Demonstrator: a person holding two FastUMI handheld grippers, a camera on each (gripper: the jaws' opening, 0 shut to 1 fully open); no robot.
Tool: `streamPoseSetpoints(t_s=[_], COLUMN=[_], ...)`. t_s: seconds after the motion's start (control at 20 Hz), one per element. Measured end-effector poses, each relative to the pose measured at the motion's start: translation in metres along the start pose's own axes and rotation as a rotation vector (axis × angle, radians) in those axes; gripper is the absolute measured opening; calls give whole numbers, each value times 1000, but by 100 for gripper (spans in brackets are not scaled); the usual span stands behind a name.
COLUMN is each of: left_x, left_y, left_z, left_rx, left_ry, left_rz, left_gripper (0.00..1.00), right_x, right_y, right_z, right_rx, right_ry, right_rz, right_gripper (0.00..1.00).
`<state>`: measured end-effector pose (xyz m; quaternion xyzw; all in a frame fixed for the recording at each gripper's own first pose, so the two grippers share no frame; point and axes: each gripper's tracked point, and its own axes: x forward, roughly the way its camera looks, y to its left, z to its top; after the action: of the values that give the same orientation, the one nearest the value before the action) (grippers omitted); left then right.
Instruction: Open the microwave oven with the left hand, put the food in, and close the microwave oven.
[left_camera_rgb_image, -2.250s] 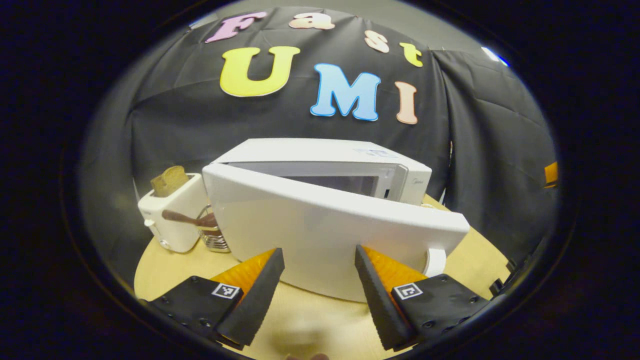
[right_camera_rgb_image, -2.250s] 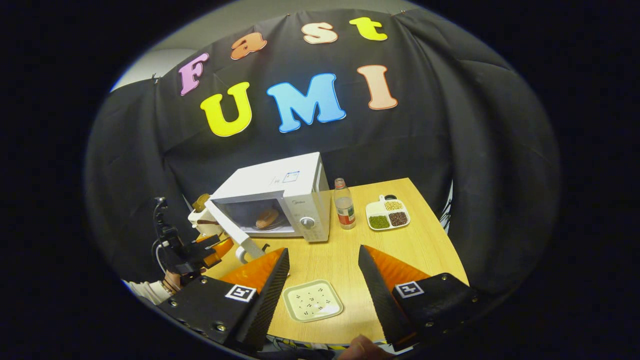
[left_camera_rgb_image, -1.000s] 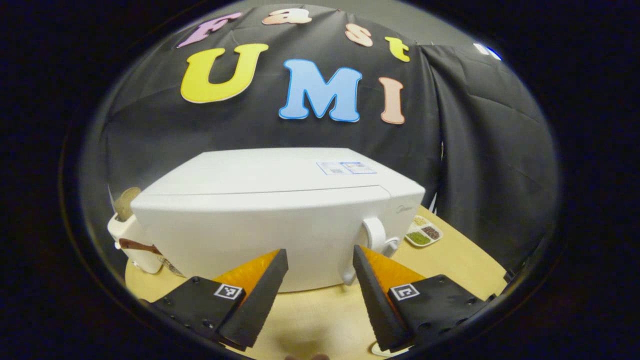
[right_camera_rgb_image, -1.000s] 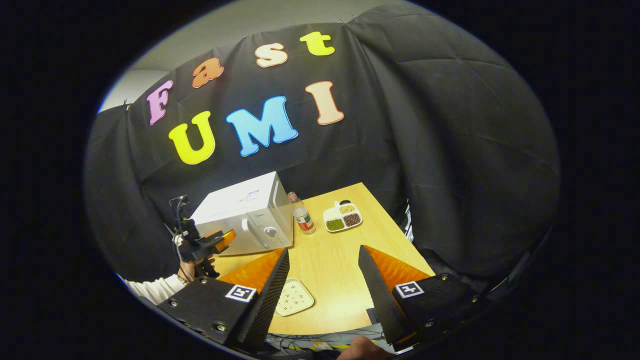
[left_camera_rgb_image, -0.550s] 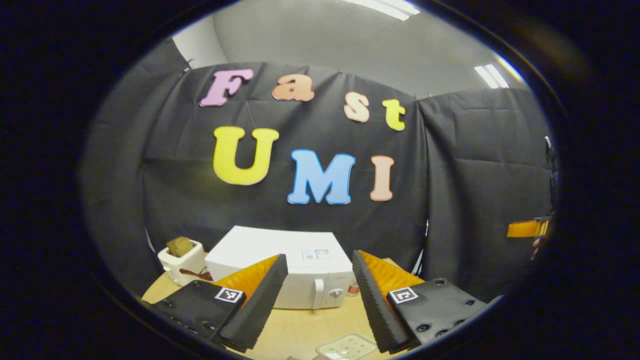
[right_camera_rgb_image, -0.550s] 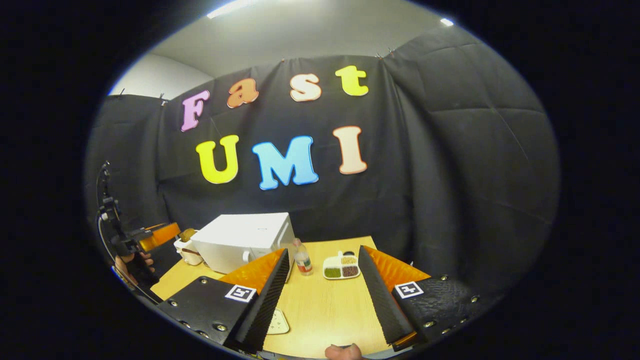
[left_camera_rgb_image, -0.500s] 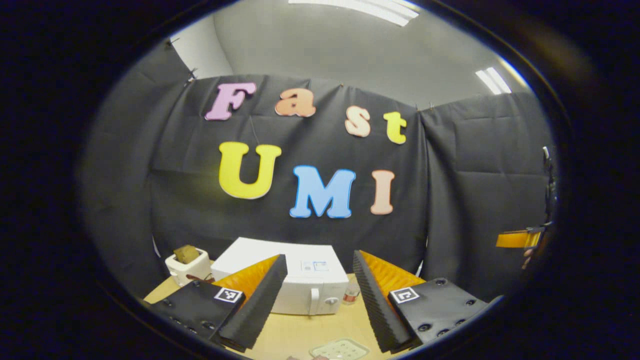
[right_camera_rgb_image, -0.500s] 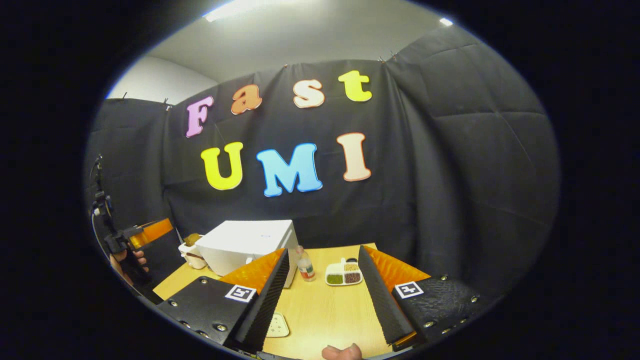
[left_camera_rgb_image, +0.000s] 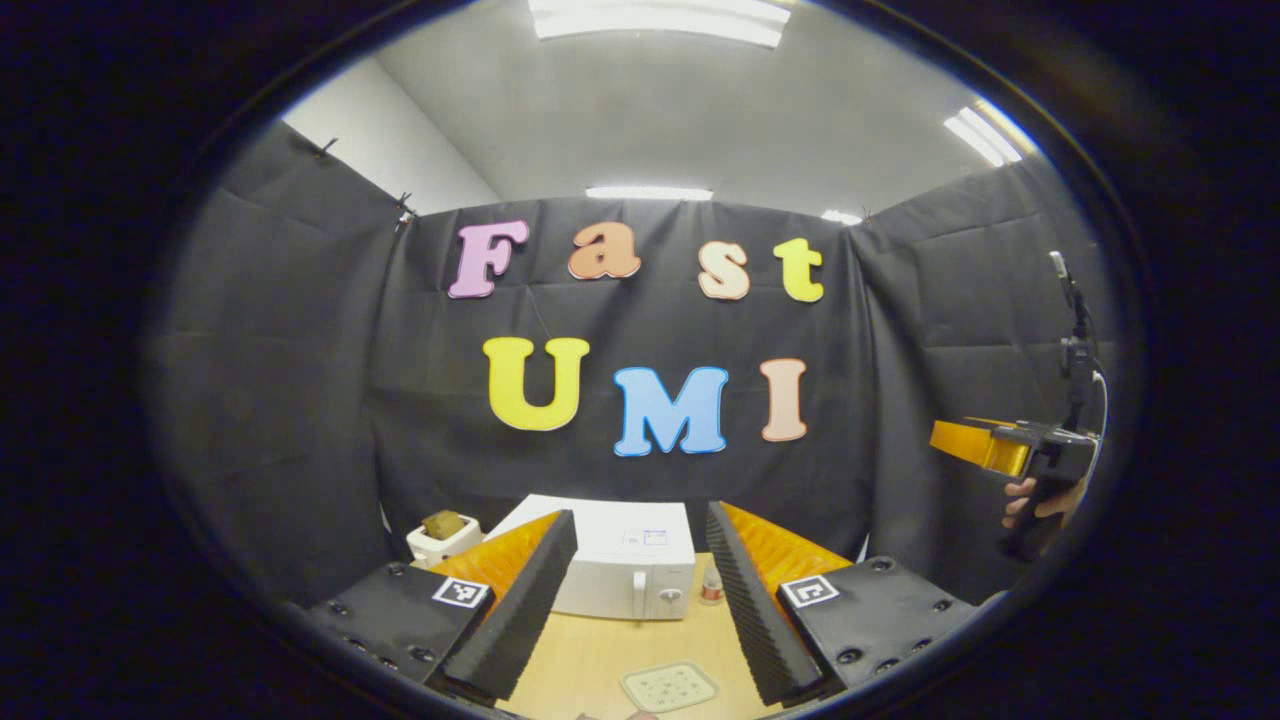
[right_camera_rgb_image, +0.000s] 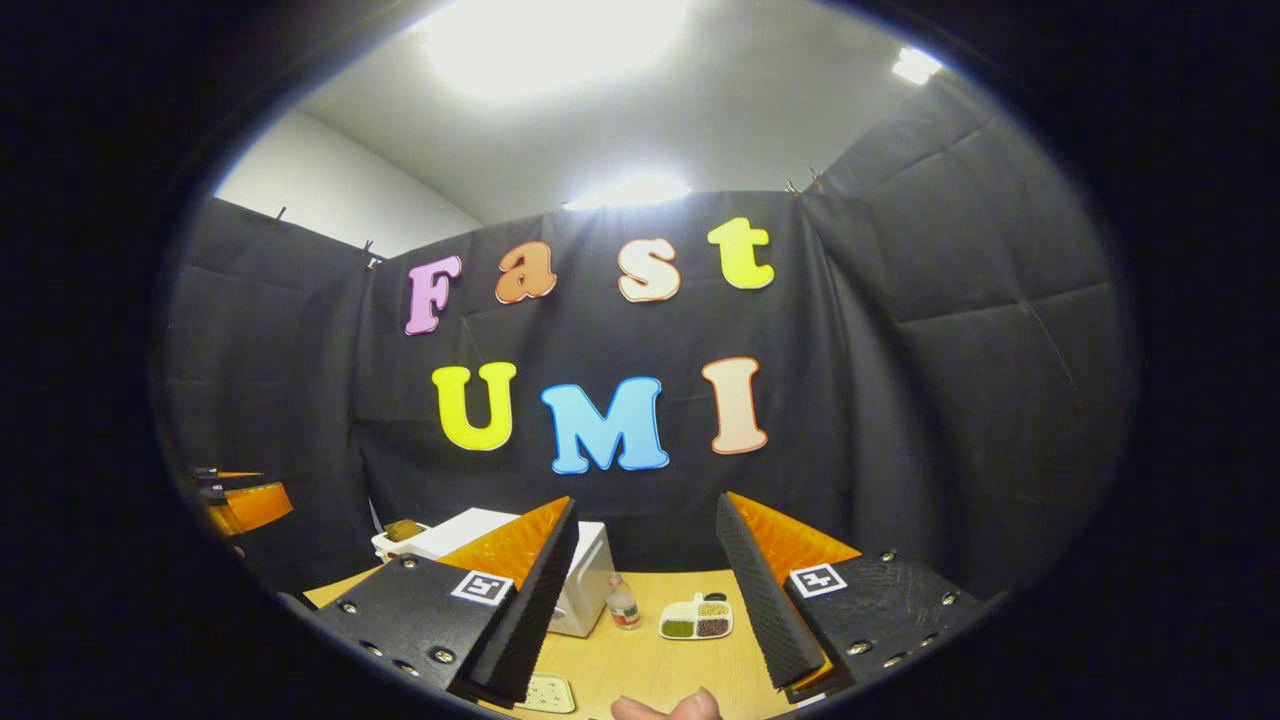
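The white microwave (left_camera_rgb_image: 630, 565) stands at the back of the wooden table (left_camera_rgb_image: 600, 660) with its door shut, so its inside is hidden. My left gripper (left_camera_rgb_image: 638, 515) is raised well back from it, open and holding nothing. In the right gripper view the microwave (right_camera_rgb_image: 590, 590) peeks out beside my right gripper (right_camera_rgb_image: 644, 503), which is also open, holding nothing and lifted high. The right gripper (left_camera_rgb_image: 985, 445) and the hand holding it appear at the far right of the left gripper view. The left gripper (right_camera_rgb_image: 240, 505) hangs at the far left edge of the right gripper view.
A white toaster (left_camera_rgb_image: 440, 535) with bread stands left of the microwave. A small bottle (right_camera_rgb_image: 623, 607) and a divided dish of beans (right_camera_rgb_image: 697, 618) sit to its right. A pale square plate (left_camera_rgb_image: 668, 687) lies near the table's front edge.
The left gripper pushed the microwave door shut, then both grippers pulled back and tilted upward. The microwave now looks small and far off, and the ceiling lights have come into sight.
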<state>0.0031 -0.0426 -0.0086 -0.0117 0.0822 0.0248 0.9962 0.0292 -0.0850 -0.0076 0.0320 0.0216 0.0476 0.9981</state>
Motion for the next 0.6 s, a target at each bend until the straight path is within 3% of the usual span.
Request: streamPoseSetpoints(t_s=[0.05, 0.2, 0.4, 0.45, 0.6], left_x=[-8, -36, -56, -61, -63], left_y=[10, 40, 100, 117, 153], left_z=[11, 34, 19, 14, 6], left_rx=[18, 35, -17, 3, 78], left_ry=[-16, -86, -73, -70, -80], left_rz=[15, 45, 40, 48, 53], left_gripper=[87, 89, 87, 94, 87], right_x=[1, 5, 8, 8, 10], right_y=[15, 67, 137, 153, 191], right_z=[-1, -14, -19, -16, -16], right_rx=[-4, 12, -45, -85, -168], right_ry=[3, 70, 65, 50, 18], right_rz=[20, 78, 73, 72, 47], right_gripper=[85, 86, 85, 85, 84])
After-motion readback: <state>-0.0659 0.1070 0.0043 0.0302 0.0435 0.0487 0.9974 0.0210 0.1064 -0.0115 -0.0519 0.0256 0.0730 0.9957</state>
